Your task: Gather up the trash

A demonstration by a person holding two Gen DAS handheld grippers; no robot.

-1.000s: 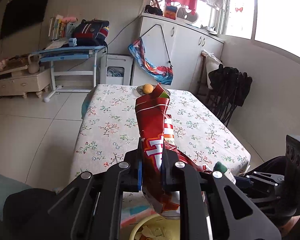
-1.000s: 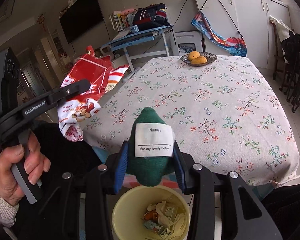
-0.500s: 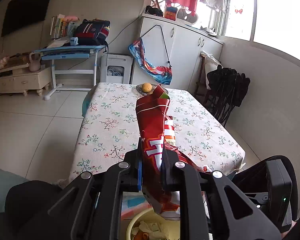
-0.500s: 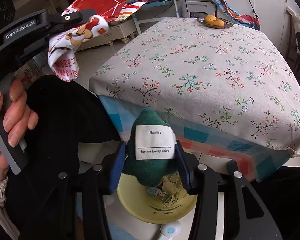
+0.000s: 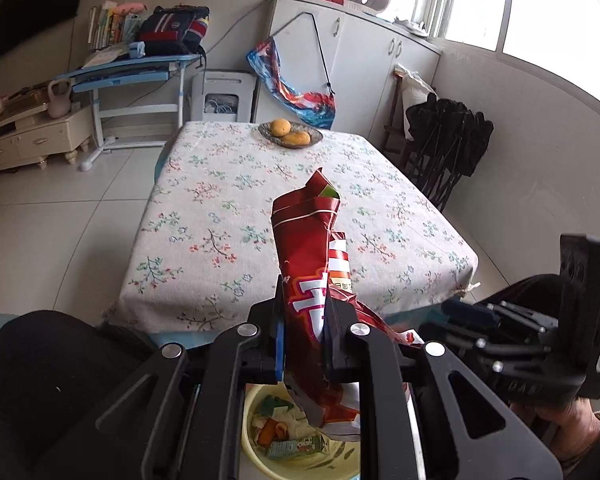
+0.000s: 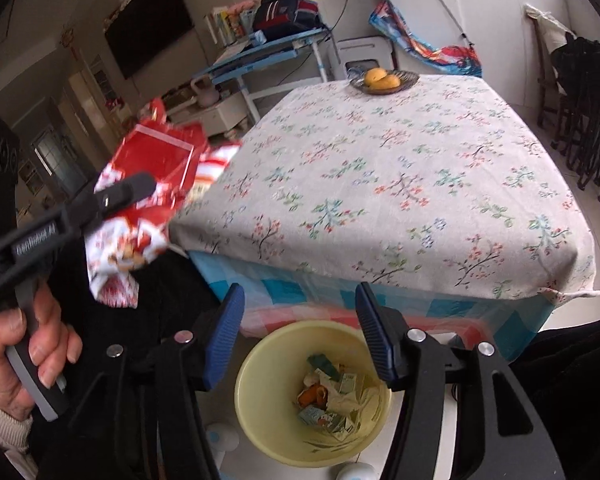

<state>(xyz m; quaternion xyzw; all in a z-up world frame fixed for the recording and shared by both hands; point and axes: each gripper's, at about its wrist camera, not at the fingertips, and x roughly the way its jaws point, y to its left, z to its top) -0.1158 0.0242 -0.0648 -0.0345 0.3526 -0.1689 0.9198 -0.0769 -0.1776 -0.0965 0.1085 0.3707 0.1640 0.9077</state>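
Right tool [image 6: 300, 334] jaws opening, nothing between them, above yellow bin [image 6: 260, 376]. Left tool [image 5: 303, 332] pinches red snack wrapper [image 5: 312, 264] over the bin's rim, beside floral table [image 5: 228, 216]. Centre wrapper over bin, then release.

"GenRobot.AI" on left hand-held gripper [image 6: 136, 188], blurred
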